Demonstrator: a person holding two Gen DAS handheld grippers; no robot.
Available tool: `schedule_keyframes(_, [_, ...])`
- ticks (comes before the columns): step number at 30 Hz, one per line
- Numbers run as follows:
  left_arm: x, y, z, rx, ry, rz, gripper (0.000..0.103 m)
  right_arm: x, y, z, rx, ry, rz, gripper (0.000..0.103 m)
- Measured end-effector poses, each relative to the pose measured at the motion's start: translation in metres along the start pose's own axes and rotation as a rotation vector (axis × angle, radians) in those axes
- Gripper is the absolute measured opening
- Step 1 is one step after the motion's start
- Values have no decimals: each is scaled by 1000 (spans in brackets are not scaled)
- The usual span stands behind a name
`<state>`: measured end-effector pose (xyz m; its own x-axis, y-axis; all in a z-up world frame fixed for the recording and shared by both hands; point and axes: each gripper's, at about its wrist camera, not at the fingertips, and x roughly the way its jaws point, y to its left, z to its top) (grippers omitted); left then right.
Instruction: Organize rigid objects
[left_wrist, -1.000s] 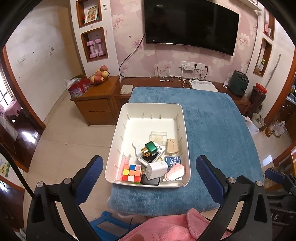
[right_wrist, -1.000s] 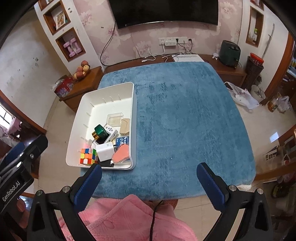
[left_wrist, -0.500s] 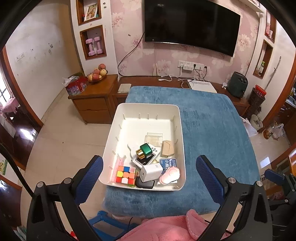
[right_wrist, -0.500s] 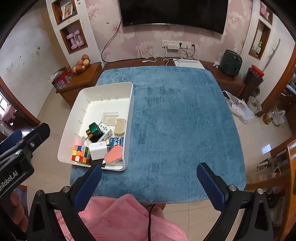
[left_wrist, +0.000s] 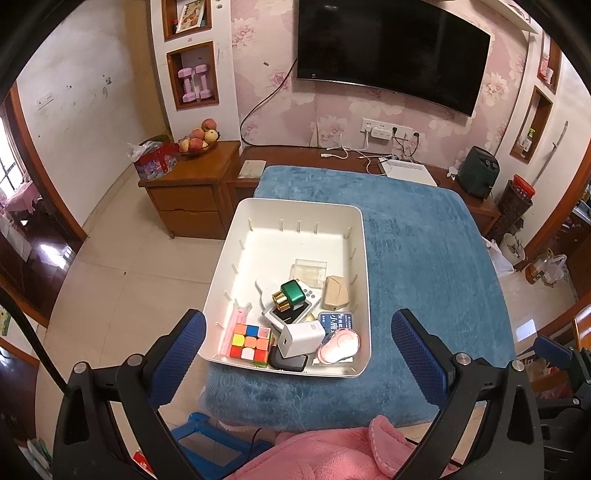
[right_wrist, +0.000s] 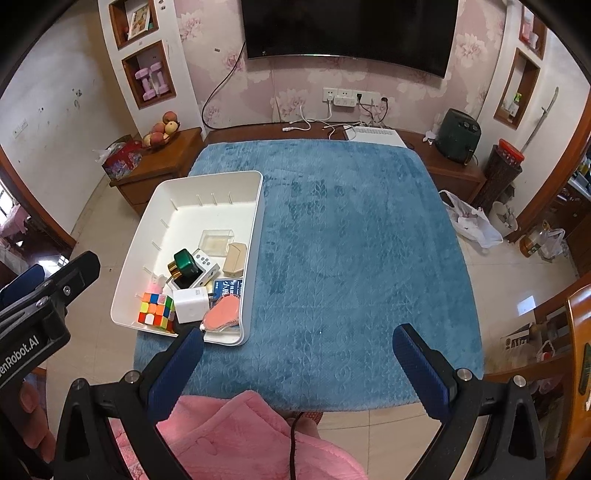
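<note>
Clearly both the left gripper (left_wrist: 295, 354) and right gripper (right_wrist: 297, 363) hung wide apart and empty, so reaching into the crowded tray (left_wrist: 364, 258) risked nudging the cube (left_wrist: 251, 339) aside

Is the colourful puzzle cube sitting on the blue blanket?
No, the colourful puzzle cube sits inside the white plastic tray, at its near corner.

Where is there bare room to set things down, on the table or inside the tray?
The blue cloth right of the white tray is bare out to its far and right edges. Inside the tray, the far half behind the clear box is free. The near half is crowded around the puzzle cube and white charger.
</note>
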<state>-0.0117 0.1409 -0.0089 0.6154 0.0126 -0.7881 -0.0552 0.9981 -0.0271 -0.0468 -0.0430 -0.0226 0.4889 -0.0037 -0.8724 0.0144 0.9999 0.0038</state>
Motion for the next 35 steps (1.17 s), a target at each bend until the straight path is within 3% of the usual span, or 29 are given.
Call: schedule_keyframes(35, [9,14,19,0,-11,-10,101,6,21,6,25,11,-45,103])
